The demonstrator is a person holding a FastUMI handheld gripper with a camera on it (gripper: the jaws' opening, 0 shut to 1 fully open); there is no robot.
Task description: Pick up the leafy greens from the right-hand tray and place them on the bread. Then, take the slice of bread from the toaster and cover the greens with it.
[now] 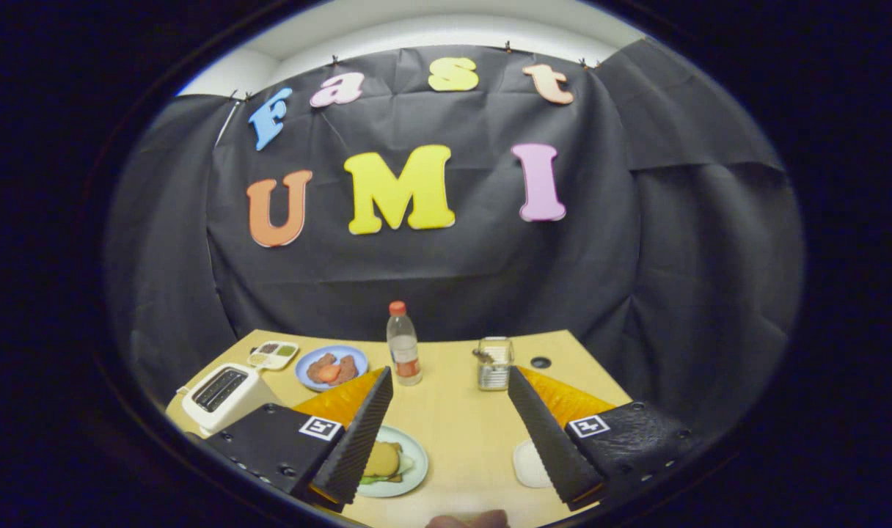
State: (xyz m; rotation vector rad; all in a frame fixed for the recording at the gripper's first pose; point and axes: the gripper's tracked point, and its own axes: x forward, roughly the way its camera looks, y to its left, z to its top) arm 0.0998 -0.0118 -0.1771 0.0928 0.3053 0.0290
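A: Gripper view: fingers (450,433) spread wide, holding nothing, high over the bench (461,433).
B: Progress?
A: Looks finished. Bread (382,460) tops greens (376,479) on plate (415,469) near front edge. Toaster (222,396) at left corner, slots seem empty.

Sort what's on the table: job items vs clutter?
Job:
- toaster, slots look empty
- green plate with sandwich, greens showing under top slice
- white tray by the right finger
- tool, fingers apart, holding nothing

Lying about:
- bottle
- glass jar
- blue plate of food
- sauce dish
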